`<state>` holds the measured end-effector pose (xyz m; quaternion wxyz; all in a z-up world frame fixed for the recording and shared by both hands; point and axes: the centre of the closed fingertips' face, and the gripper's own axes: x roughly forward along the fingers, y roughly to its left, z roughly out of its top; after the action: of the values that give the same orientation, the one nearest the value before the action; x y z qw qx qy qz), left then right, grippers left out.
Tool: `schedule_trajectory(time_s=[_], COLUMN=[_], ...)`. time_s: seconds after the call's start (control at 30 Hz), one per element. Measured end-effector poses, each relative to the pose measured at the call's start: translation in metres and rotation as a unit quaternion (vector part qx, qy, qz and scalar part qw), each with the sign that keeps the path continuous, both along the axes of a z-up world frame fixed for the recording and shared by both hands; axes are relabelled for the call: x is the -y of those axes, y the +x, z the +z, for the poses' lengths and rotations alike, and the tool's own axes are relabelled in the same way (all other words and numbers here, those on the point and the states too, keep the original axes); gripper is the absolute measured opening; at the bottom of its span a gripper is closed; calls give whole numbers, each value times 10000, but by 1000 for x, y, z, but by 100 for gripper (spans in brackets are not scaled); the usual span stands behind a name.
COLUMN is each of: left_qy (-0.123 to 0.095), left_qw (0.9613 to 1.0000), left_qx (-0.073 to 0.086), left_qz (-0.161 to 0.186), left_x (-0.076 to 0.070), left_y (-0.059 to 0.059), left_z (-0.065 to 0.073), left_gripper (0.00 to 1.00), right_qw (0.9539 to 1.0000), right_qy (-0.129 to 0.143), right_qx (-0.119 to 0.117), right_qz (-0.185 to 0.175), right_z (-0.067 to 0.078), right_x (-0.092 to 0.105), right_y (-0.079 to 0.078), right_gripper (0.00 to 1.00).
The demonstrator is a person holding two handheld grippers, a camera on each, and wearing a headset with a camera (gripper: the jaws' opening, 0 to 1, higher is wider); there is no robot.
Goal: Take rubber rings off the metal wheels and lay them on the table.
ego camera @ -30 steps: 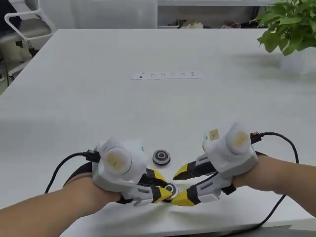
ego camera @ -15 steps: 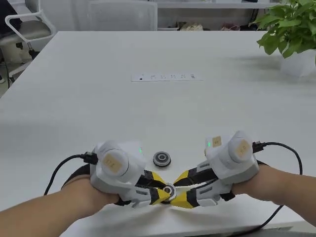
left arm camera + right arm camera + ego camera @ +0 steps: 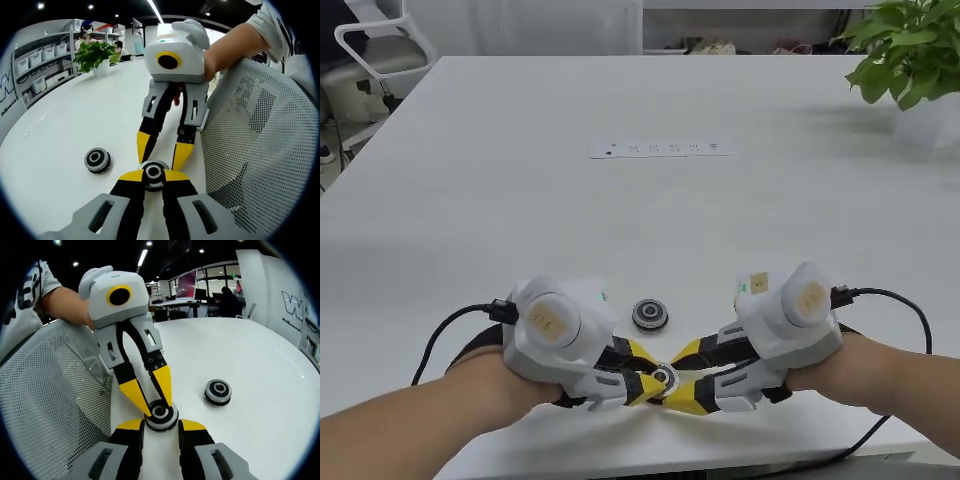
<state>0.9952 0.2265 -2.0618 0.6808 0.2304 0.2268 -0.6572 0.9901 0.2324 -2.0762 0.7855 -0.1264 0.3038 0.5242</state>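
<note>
Since a second ago the right gripper (image 3: 682,380) has drawn its jaws together and moved in, so that both tools now meet at one metal wheel (image 3: 663,378) near the front edge of the white table (image 3: 650,220). Seen in the left gripper view, the left gripper (image 3: 152,176) is clamped on this wheel, a yellow tip pressed to each side of it. From the right gripper view, the right gripper's own yellow tips sit tight against the wheel's two flanks as well, grasping it from the opposite side, nose to nose with the left gripper. A dark rubber ring (image 3: 173,421) is still seated around the wheel's rim. Just beyond the pair, a second wheel (image 3: 649,314) lies flat on the table by itself, apart from both tools, its dark band also in place. Farther back a white power strip (image 3: 660,150) lies on the tabletop, and a green potted plant (image 3: 910,50) stands at the far right corner.
</note>
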Motion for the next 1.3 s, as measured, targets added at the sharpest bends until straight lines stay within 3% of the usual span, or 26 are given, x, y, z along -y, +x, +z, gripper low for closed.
schedule_trajectory(time_s=[0.4,0.73,0.97,1.3], left_qy=[-18,-23,-29,-44], left_qw=[10000,10000,10000,9999], left_qx=[-4,-5,-7,-35], left_qz=[8,10,49,85], left_x=[0,0,-1,-1], left_y=[0,1,3,4], left_z=[0,0,0,0], left_gripper=[8,8,8,8], right_qw=[9999,10000,10000,9999], right_qy=[11,8,-41,-105], right_qx=[111,-2,-4,32], right_qz=[63,24,2,9], right_z=[0,-1,-1,-1], right_x=[-3,3,8,7], right_y=[2,0,0,-1], right_gripper=[25,21,13,13])
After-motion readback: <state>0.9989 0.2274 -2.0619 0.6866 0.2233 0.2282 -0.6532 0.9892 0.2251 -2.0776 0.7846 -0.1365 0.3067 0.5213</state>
